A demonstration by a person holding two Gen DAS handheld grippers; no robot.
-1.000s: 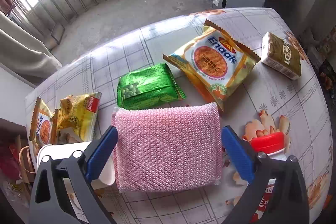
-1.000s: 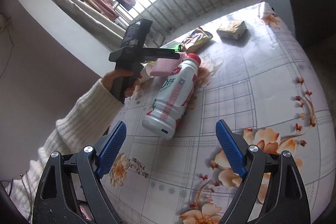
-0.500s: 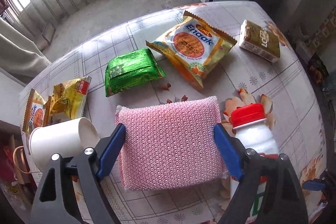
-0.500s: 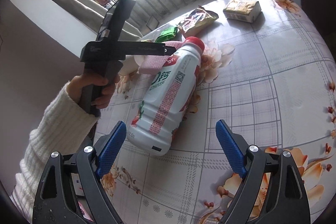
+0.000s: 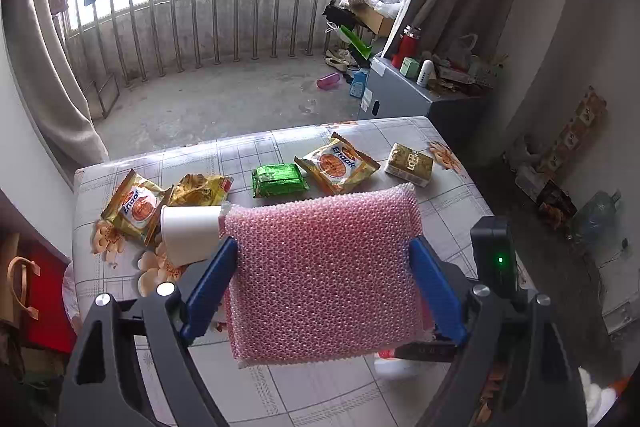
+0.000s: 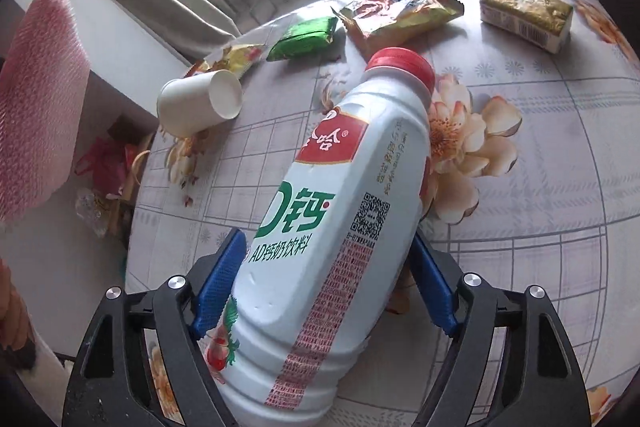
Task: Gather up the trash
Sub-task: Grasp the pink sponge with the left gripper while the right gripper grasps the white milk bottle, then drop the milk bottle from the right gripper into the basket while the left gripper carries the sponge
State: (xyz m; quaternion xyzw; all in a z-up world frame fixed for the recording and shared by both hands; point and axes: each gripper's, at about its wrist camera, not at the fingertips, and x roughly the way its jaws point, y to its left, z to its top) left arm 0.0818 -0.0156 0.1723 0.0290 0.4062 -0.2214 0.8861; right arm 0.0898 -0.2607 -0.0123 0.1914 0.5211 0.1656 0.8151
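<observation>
My left gripper (image 5: 323,243) is shut on a pink mesh sponge (image 5: 324,275), held up above the table; the sponge also shows at the left edge of the right wrist view (image 6: 36,107). A white drink bottle (image 6: 340,227) with a red cap lies on the flowered tablecloth (image 6: 540,187). My right gripper (image 6: 328,239) straddles its lower body, its jaws closing with both blue pads against the bottle's sides. Behind it lie a tipped white paper cup (image 6: 200,103), a green packet (image 6: 304,39), an orange noodle packet (image 6: 400,11) and a gold carton (image 6: 528,15).
Two more yellow snack wrappers (image 5: 168,203) lie at the table's far left corner beside the cup (image 5: 190,231). A grey cabinet (image 5: 404,99) with bottles on it stands past the table. Bags sit on the floor at the left (image 6: 108,163).
The left gripper closed on the sponge and lifted it well above the table. The right gripper moved forward over the bottle, and its jaws narrowed onto the bottle's sides.
</observation>
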